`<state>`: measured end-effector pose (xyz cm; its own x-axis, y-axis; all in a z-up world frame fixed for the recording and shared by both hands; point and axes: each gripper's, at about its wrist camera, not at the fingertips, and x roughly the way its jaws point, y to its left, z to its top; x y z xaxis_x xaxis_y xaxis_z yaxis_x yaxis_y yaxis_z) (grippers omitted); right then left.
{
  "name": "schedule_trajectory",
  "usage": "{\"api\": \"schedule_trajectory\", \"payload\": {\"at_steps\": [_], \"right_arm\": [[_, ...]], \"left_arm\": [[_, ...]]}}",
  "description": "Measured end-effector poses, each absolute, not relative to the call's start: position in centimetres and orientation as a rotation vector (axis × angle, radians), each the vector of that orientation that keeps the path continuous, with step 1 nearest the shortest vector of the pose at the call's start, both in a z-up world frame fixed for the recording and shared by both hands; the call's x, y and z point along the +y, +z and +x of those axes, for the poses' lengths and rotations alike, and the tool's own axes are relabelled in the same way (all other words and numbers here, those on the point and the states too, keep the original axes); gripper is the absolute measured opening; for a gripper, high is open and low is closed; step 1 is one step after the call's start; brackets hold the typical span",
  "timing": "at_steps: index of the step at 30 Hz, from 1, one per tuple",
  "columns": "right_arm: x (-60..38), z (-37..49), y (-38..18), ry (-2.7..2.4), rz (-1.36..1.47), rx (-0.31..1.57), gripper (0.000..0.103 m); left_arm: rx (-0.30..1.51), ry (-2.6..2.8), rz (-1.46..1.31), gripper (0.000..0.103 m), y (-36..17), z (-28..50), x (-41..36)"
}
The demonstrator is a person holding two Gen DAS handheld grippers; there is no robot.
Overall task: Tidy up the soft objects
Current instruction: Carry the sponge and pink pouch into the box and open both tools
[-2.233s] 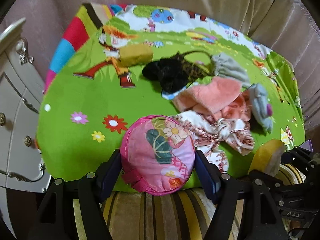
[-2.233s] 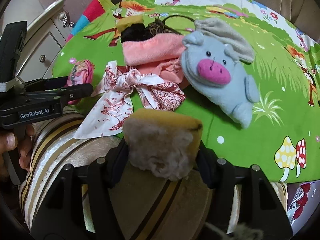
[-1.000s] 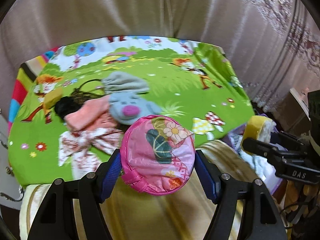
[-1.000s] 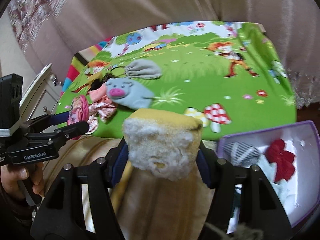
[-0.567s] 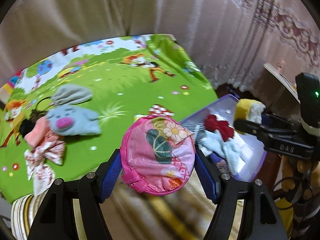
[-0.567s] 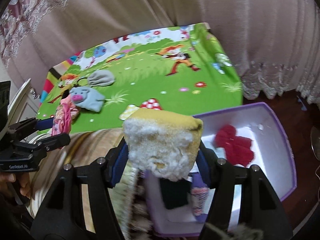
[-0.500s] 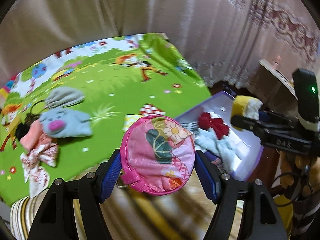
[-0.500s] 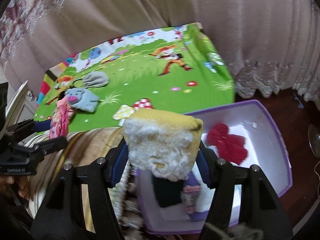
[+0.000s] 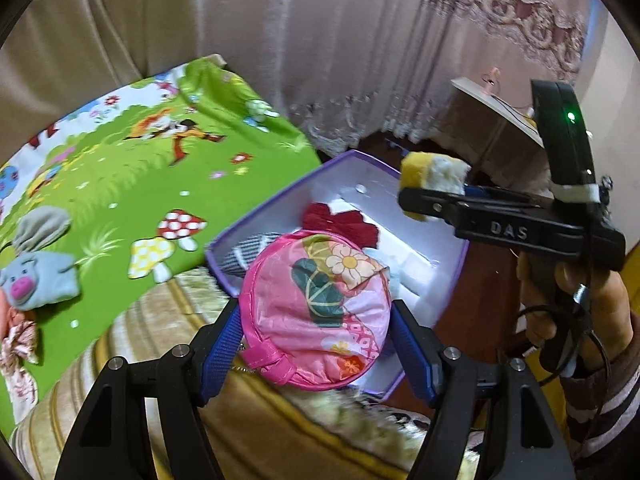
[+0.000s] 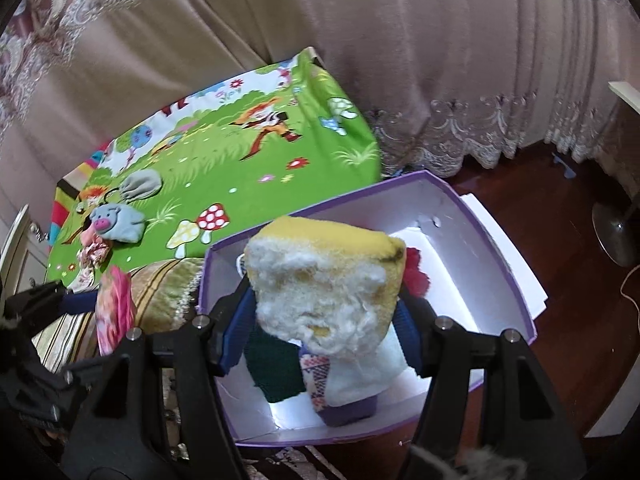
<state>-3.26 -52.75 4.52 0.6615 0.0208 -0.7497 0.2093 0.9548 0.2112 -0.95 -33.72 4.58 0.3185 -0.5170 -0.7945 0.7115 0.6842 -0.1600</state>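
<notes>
My left gripper is shut on a round pink floral pouch and holds it over the near corner of the purple-edged white box. My right gripper is shut on a yellow and white plush piece above the same box; it also shows in the left wrist view. A red fabric piece, a dark green cloth and white cloths lie in the box.
A green cartoon mat covers the bed, with a grey pig plush, a grey pouch and a red-white patterned cloth at its left. A striped blanket lies at the bed edge. Curtains hang behind; dark wood floor on the right.
Both grippers have swung right from the mat to above the box, each still holding its item. The box now fills the middle of both views.
</notes>
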Motion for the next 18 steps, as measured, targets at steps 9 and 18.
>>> {"api": "schedule_trajectory", "payload": {"at_steps": [9,18], "right_arm": [[-53.9,-3.6,4.0,-0.149,0.306,0.854,0.069],[-53.5,-3.4,4.1,-0.169,0.274,0.862,0.071]], "left_arm": [[0.966,-0.888,0.195,0.082,4.4,-1.3,-35.4],[0.98,-0.874,0.154,0.083,4.4,-0.8,-34.5]]}}
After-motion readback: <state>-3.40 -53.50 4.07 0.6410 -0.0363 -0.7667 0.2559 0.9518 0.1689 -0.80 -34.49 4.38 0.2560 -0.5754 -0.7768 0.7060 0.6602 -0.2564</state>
